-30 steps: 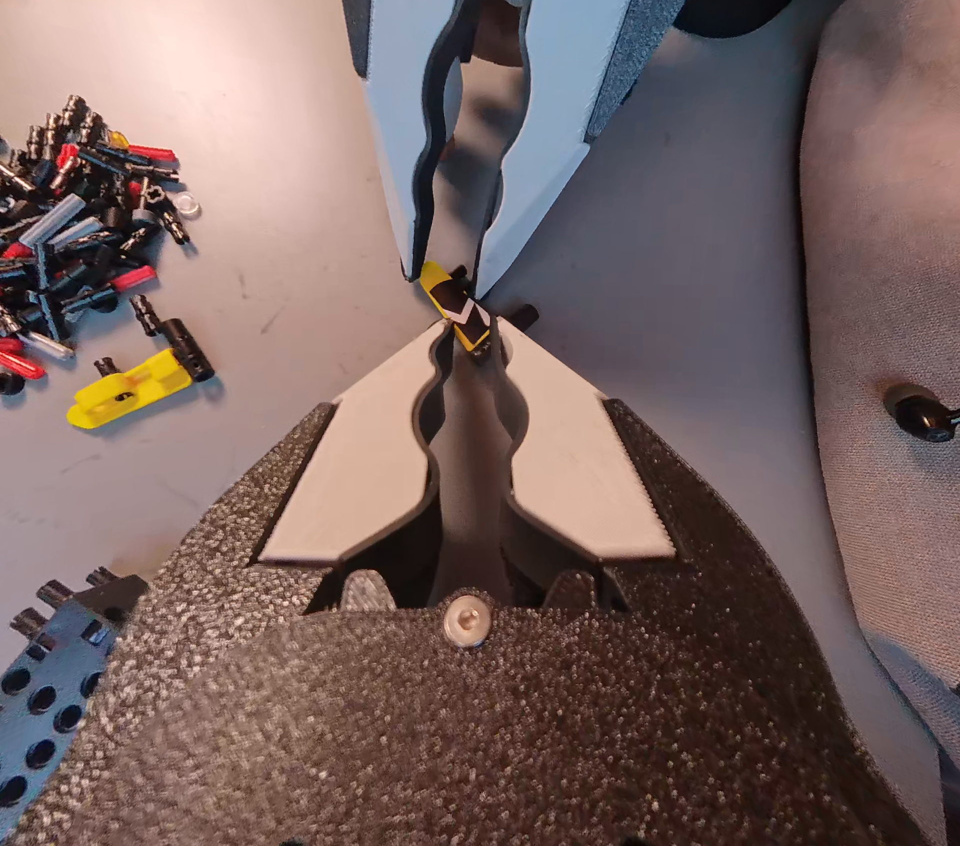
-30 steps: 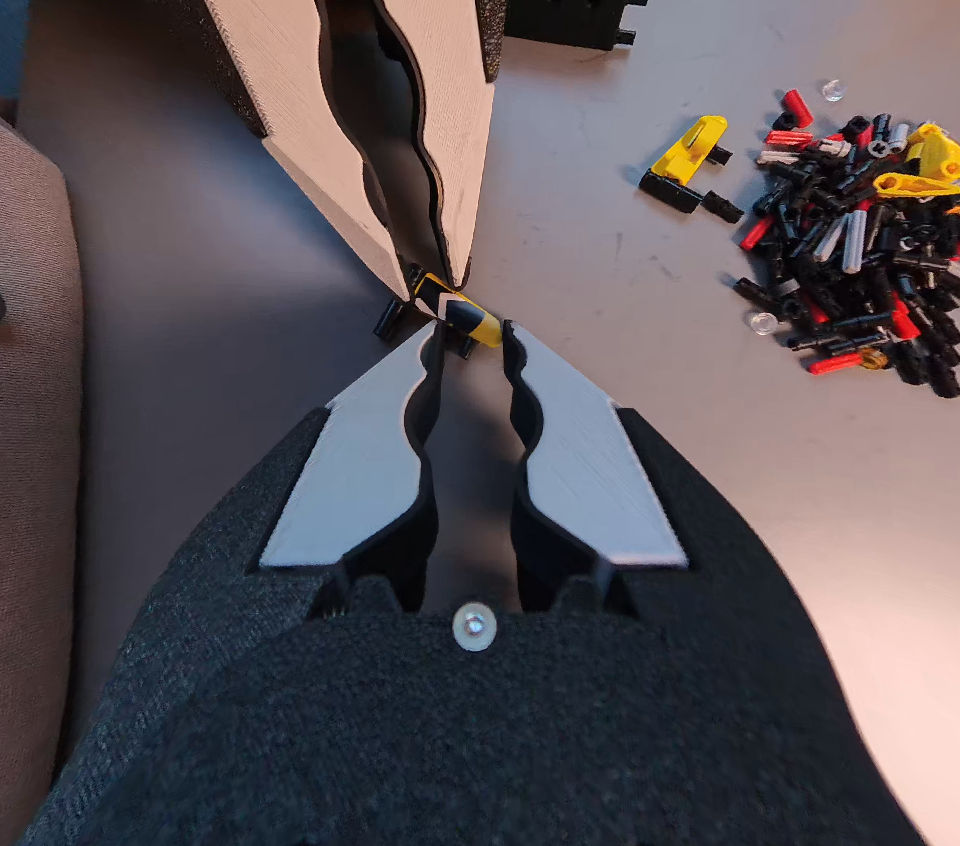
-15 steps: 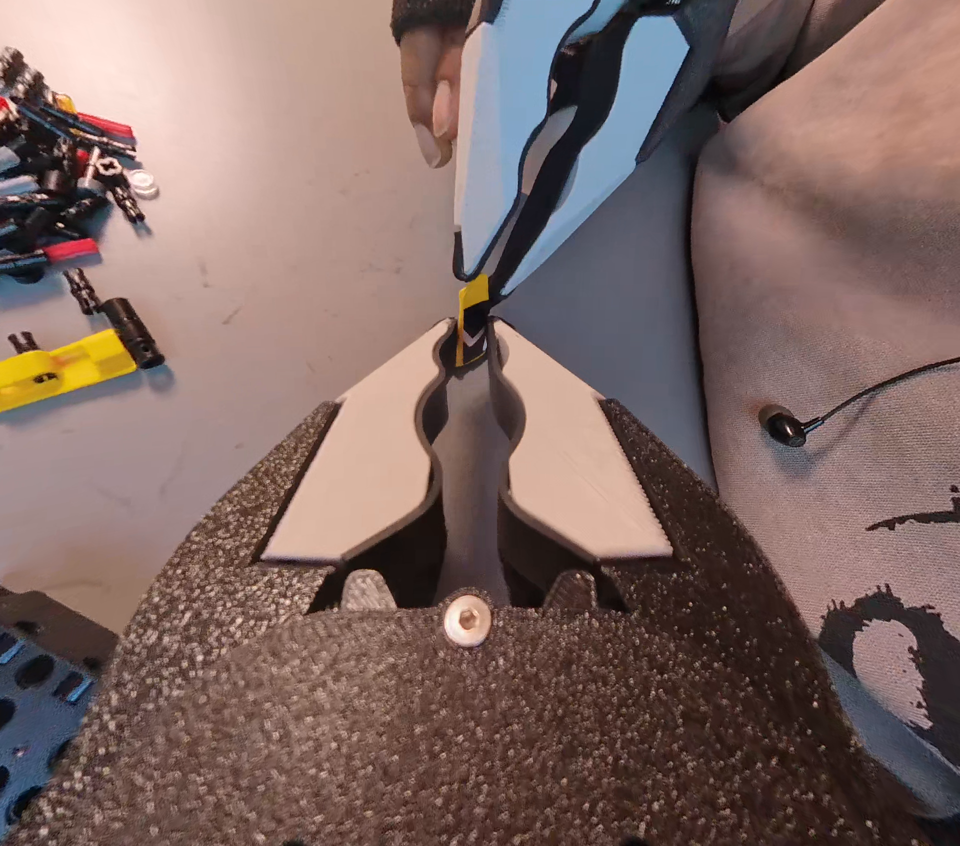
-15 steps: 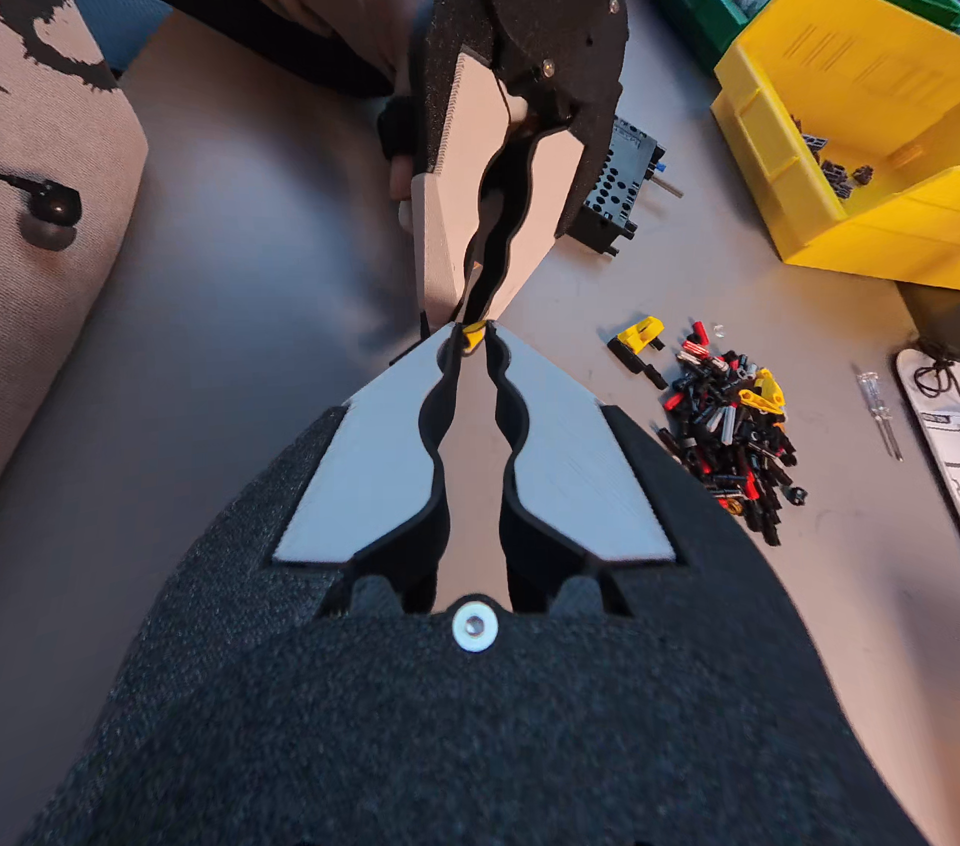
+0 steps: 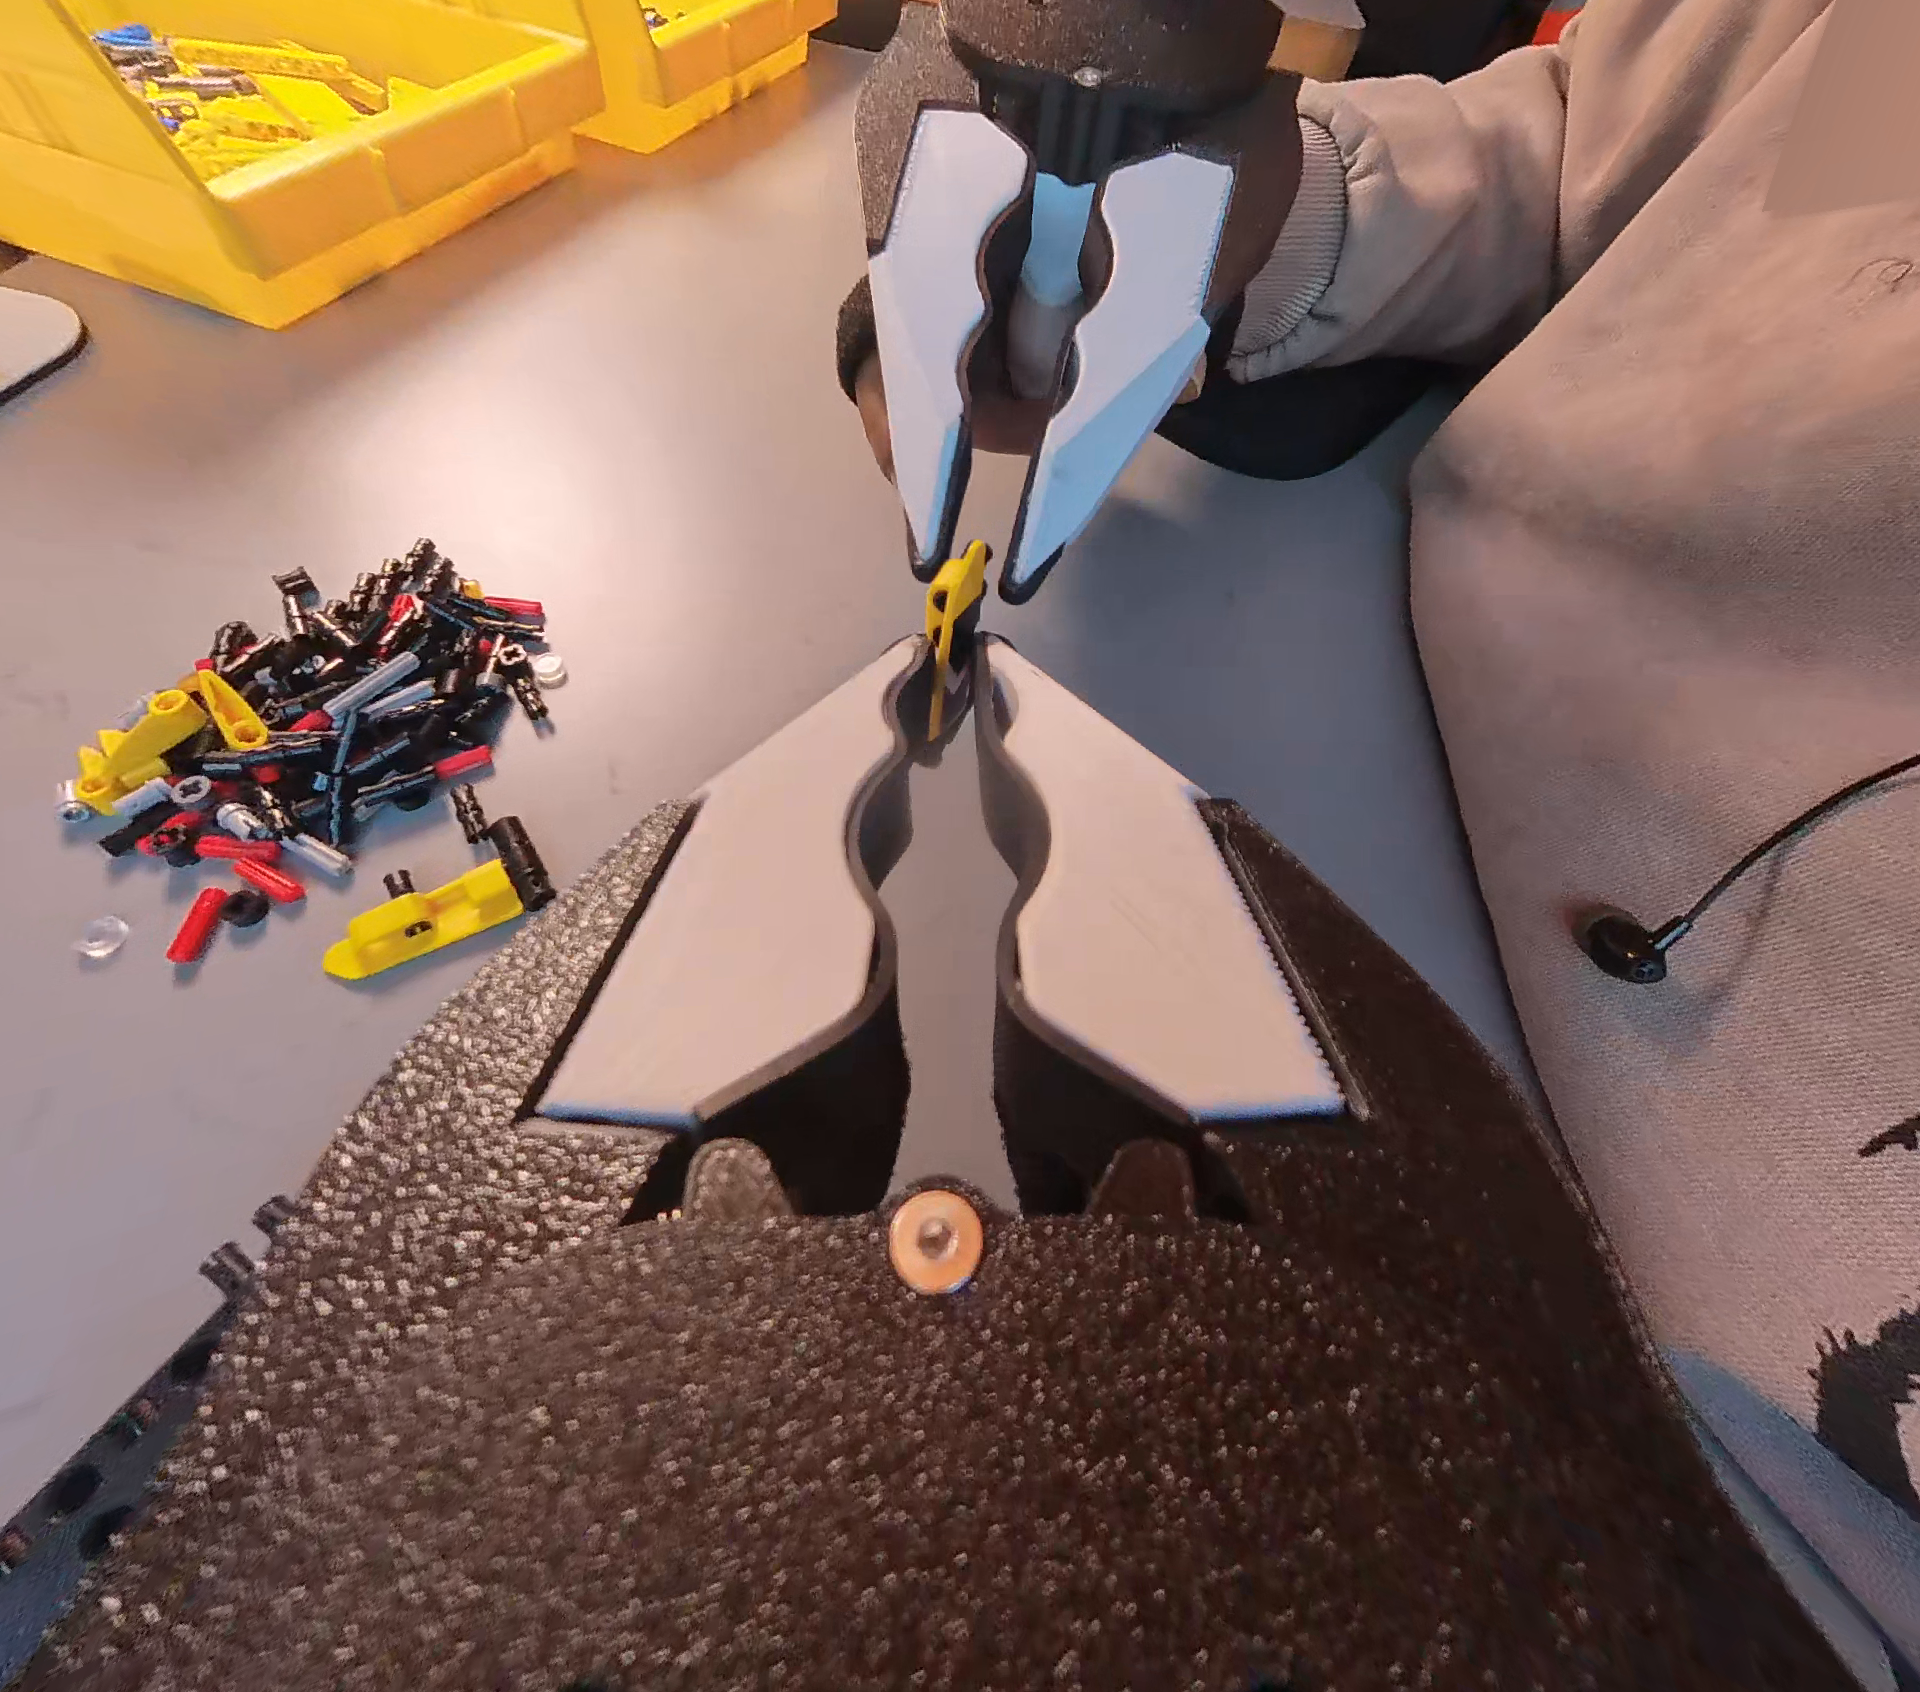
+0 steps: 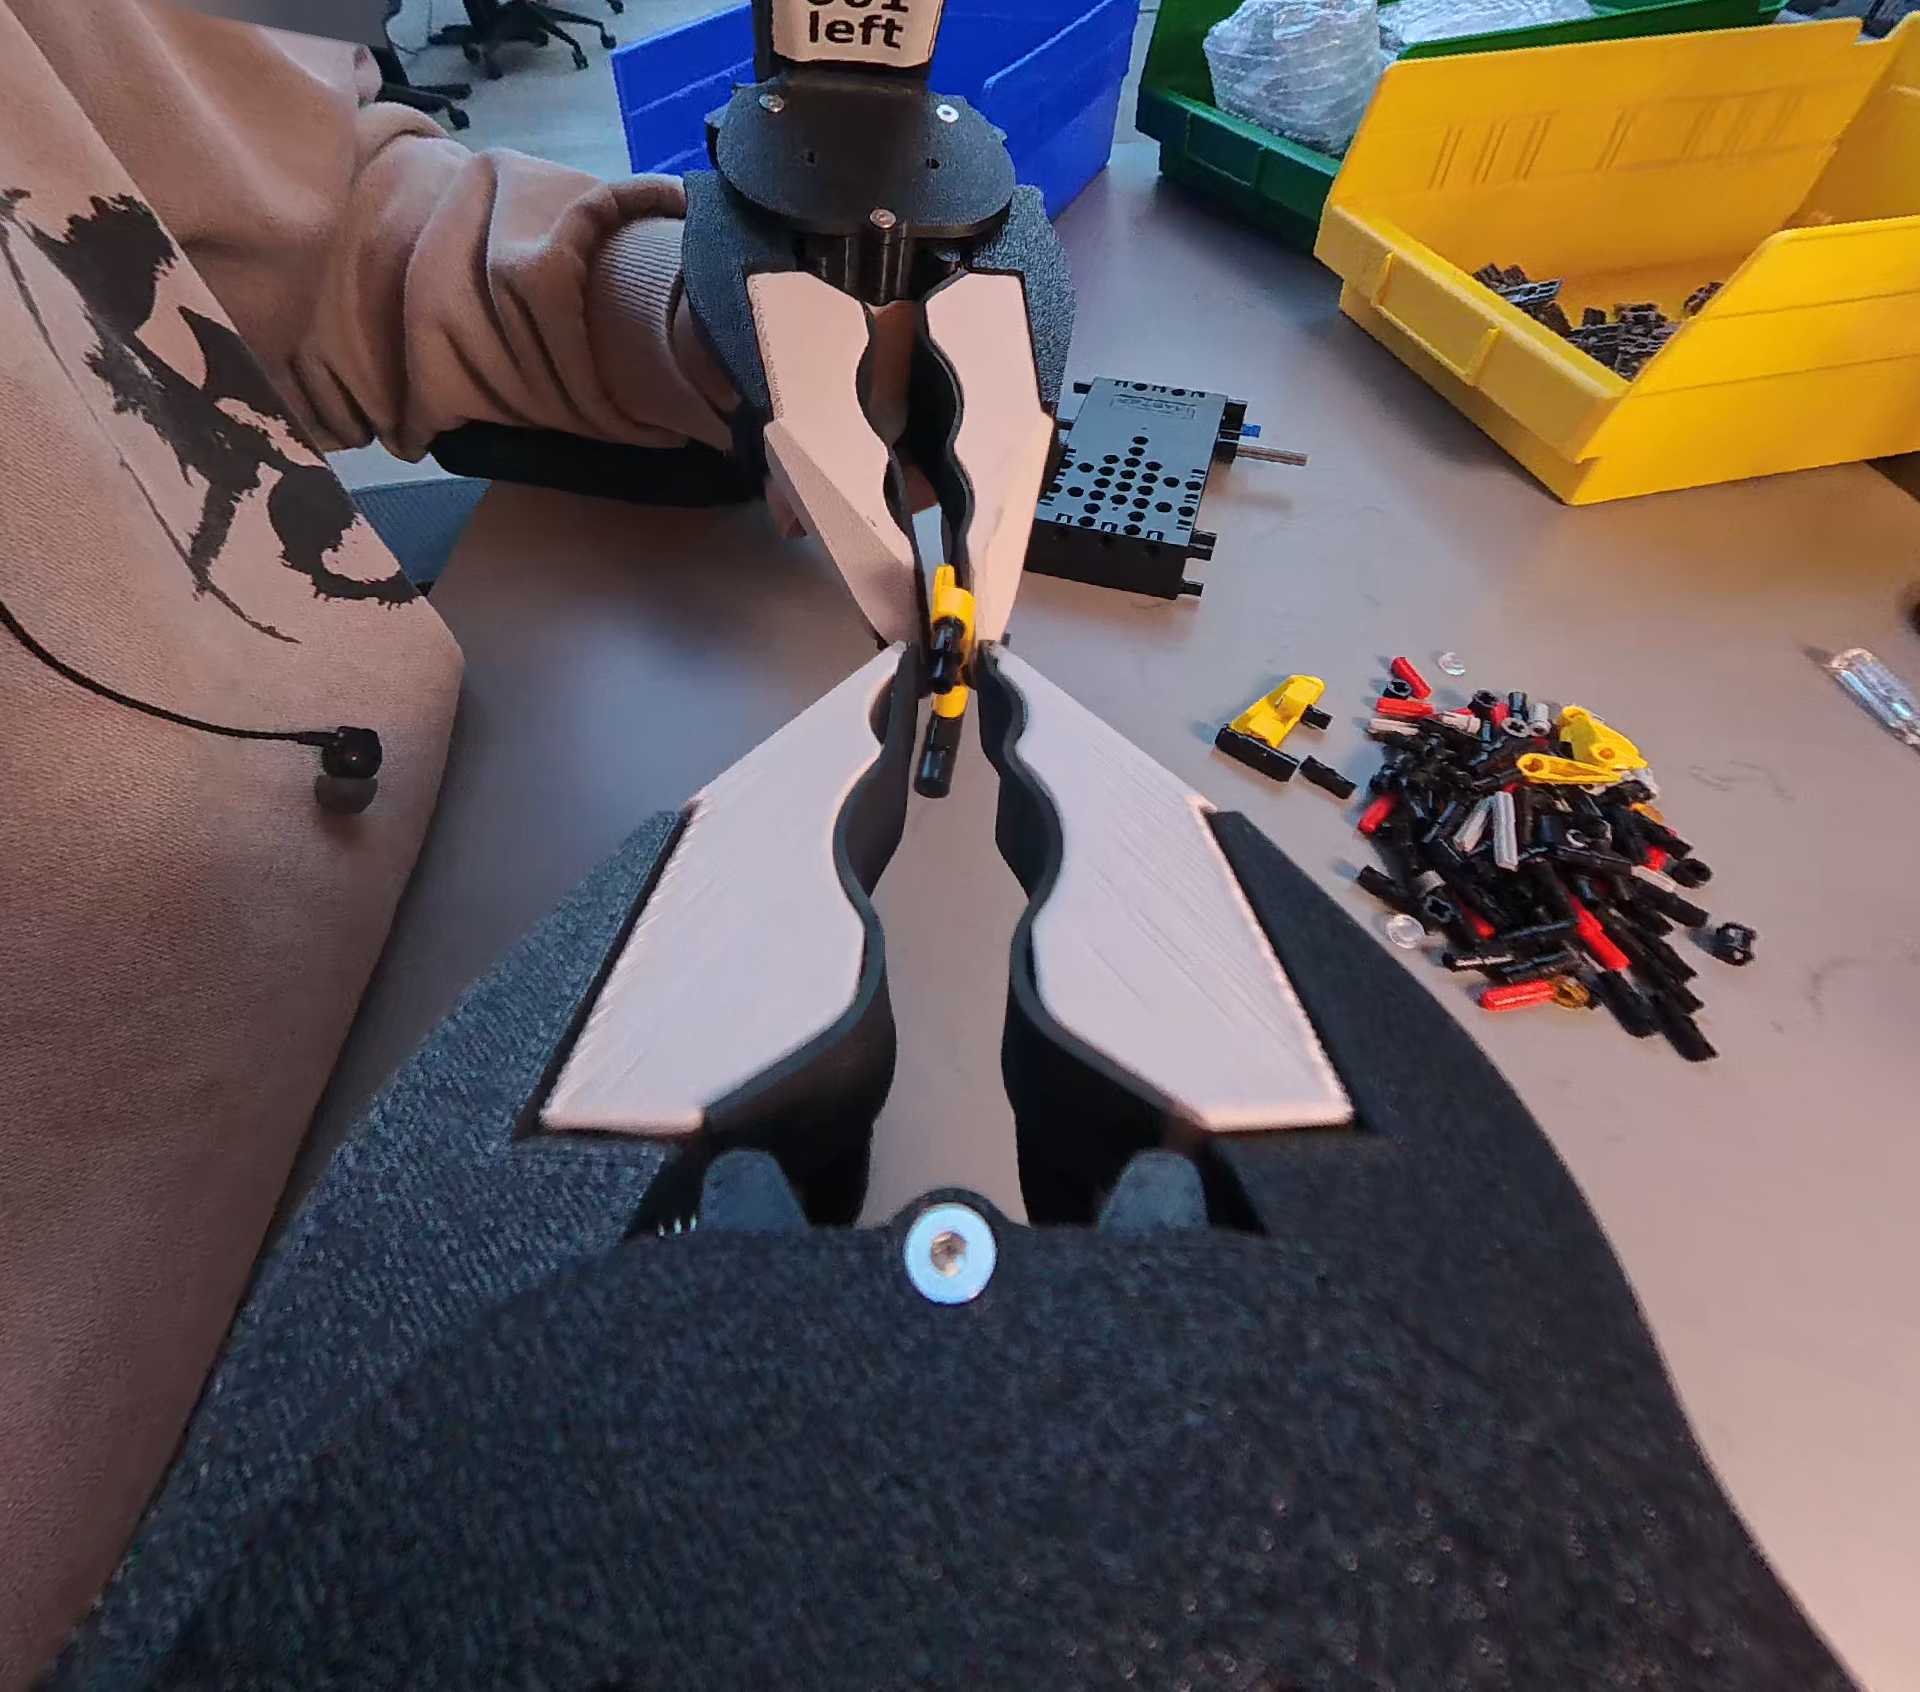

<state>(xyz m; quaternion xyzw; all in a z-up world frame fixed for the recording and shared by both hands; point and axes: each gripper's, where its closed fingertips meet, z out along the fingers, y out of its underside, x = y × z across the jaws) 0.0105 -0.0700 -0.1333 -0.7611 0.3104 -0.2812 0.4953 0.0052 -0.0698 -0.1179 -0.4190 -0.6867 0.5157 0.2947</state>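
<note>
A small yellow and black building piece (image 5: 951,603) is held upright in the air between both grippers, above the grey table (image 5: 623,447). My left gripper (image 5: 948,655) is shut on its lower end. My right gripper (image 5: 966,582) comes from the far side and closes on its upper tip. In the right wrist view the piece (image 6: 948,608) shows a black pin hanging down between my right gripper's (image 6: 945,660) fingers, and the left gripper (image 6: 945,624) meets it from above. Hands in sleeves hold both tools.
A pile of small black, red and yellow pieces (image 5: 312,738) lies left, also in the right wrist view (image 6: 1527,842), with a yellow part with black pins (image 5: 436,915) beside it. Yellow bins (image 5: 312,32), a blue bin (image 6: 1039,53), a green bin (image 6: 1455,11), a black perforated block (image 6: 1138,489). A person's sweatshirt (image 5: 1714,603) is close. The tips of both grippers are at nearly the same place.
Both grippers have risen off the table together with the yellow and black piece. The piece has turned from lying flat to upright, and the views have tilted up to show the bins.
</note>
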